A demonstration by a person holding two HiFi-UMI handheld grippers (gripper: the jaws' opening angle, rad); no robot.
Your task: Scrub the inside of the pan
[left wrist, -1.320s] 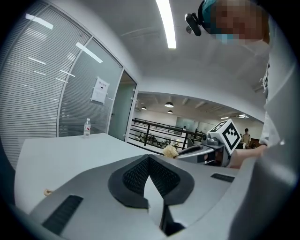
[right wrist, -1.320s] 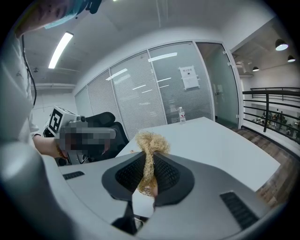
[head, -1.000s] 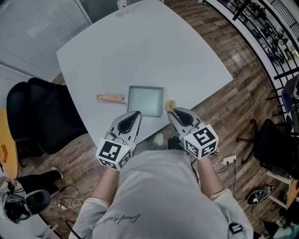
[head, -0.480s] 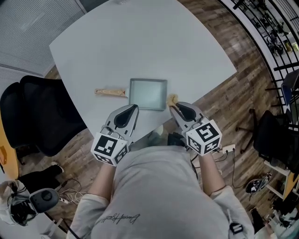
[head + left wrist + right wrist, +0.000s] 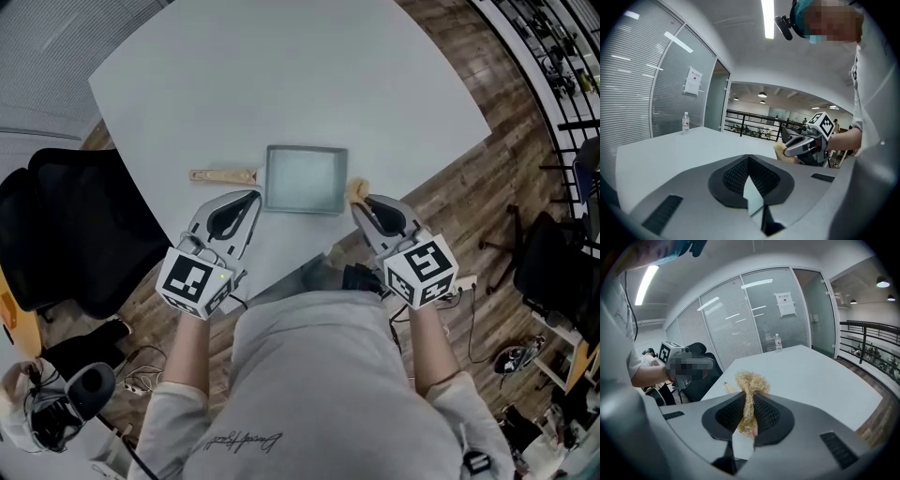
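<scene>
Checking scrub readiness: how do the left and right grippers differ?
The left gripper is shut on nothing; the right gripper is shut on a tan fibrous scrubber. Left is near the square grey pan's wooden handle, right beside its opposite edge. Both point toward the pan.

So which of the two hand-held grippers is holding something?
The right hand-held gripper: its jaws pinch a tan fibrous scrubbing pad. The left hand-held gripper is shut with nothing between its jaws.

Most of the table (image 5: 281,75) past the pan (image 5: 305,178) is wide open. Only the pan's wooden handle (image 5: 223,175) sticks out left, just ahead of the left gripper (image 5: 246,199). A water bottle (image 5: 686,123) sits way off at the far edge, and a black chair (image 5: 66,225) hugs the left side.
</scene>
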